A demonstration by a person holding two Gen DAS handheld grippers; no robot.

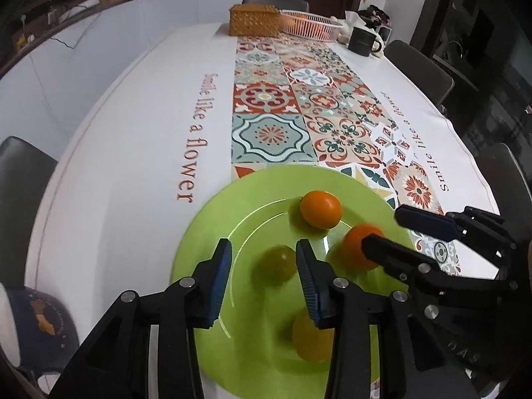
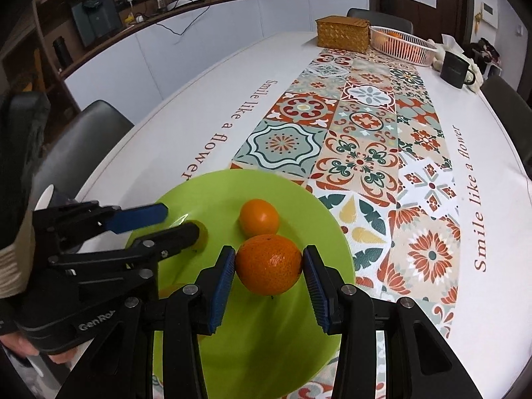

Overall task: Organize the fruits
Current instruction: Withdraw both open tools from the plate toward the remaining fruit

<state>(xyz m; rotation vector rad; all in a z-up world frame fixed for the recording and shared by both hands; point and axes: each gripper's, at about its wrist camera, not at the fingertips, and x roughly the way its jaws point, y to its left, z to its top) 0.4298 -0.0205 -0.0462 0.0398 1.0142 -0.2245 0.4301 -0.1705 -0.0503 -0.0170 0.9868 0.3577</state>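
- Four fruits lie on the green plate [image 1: 212,232] in the left wrist view, at lower centre of the frame: a small orange [image 1: 321,208] toward the far rim, a blurred greenish fruit [image 1: 277,262], a yellowish fruit [image 1: 307,339] and a larger orange [image 1: 357,247].
- Left claw [image 1: 262,277] stands narrowly parted; the greenish fruit shows in its gap, free of both pads.
- Right claw [image 1: 385,229] reaches in from the right edge around the larger orange.
- White basket [image 1: 311,25], wicker box [image 1: 254,20] and dark mug [image 1: 362,41] sit at the table's [image 1: 133,126] far end, top of frame.
- Right wrist view: right claw [image 2: 268,264] grips the larger orange [image 2: 268,264] above the plate [image 2: 212,196], both pads touching it.
- Small orange [image 2: 258,216] lies just beyond.
- Left claw [image 2: 173,224] enters from the left edge.
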